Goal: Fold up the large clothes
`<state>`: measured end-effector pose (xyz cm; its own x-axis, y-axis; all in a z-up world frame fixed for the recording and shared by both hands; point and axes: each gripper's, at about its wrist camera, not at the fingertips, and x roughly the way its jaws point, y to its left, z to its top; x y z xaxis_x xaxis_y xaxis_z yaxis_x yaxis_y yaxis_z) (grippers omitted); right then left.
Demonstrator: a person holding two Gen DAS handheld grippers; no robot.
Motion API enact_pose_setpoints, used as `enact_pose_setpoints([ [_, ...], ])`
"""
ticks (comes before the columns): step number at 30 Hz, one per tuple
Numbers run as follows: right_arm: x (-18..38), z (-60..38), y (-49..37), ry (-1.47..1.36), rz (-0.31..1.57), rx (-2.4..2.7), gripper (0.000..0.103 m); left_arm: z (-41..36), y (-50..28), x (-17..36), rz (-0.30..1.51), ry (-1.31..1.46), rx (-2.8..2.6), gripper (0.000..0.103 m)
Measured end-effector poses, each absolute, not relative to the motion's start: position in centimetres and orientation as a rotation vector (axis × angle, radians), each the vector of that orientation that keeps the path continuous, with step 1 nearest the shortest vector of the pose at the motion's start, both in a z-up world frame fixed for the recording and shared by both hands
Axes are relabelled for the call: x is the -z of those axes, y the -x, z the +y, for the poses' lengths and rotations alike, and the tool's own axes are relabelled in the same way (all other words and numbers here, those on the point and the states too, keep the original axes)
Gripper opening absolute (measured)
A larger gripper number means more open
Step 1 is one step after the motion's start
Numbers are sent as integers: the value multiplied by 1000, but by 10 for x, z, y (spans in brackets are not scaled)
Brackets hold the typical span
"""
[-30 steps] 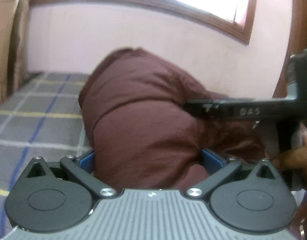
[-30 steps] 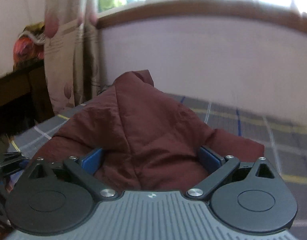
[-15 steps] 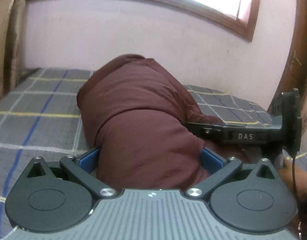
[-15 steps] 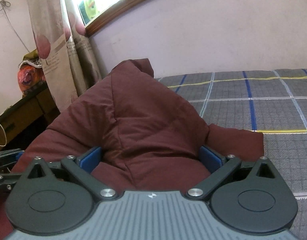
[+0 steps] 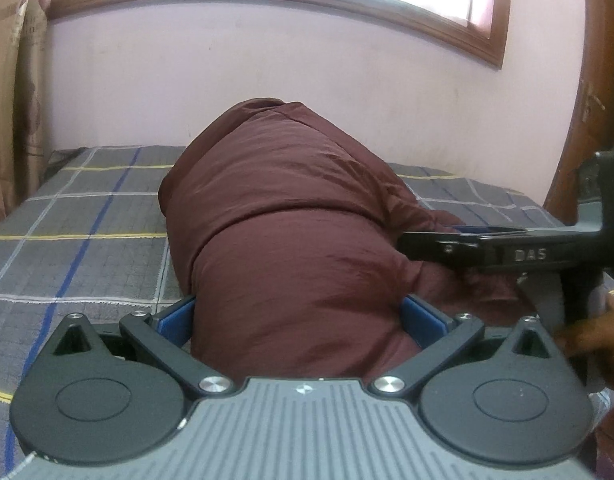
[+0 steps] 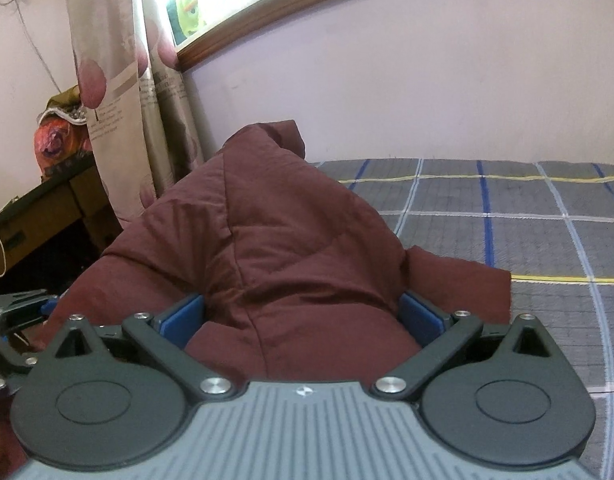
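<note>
A large maroon garment [image 5: 291, 216] lies bunched on a grey checked bedsheet [image 5: 79, 248]. In the left wrist view my left gripper [image 5: 299, 316] has its blue pads [image 5: 175, 316] wide apart, with a thick fold of the garment filling the space between them. In the right wrist view my right gripper [image 6: 303, 316] stands the same way, blue pads [image 6: 421, 314] spread around a bulky fold of the garment [image 6: 283, 240]. The right gripper also shows at the right of the left wrist view [image 5: 435, 240], with its tips at the cloth. The fingertips are hidden by cloth.
The bed runs up to a pink wall [image 5: 267, 80] under a wood-framed window [image 5: 387, 12]. A curtain [image 6: 119, 80] hangs at the left, with a dark wooden table [image 6: 39, 216] and a colourful bundle [image 6: 55, 136] beside it. A wooden door [image 5: 587, 100] stands at the right.
Both grippers have sunk lower toward the bed with the garment, so more sheet shows. The right gripper has turned to the right. The jaws' spread has not changed.
</note>
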<state>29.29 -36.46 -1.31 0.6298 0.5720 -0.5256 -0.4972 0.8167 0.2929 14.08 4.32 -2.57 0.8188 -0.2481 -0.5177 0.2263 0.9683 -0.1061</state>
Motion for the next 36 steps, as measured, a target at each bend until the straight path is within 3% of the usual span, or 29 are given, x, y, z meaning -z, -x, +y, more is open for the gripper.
enact_pose_setpoints([
  [20,-22,-394,-188,-127,630,-453,103,25,-110,8,476,-34,101,103],
  [31,-39,-381,-94,13,371,-234,103,-7,-41,-31,389,-133,-45,103],
  [36,-47,-381,-88,36,465,-287,103,-9,-19,-44,445,-82,-35,103],
])
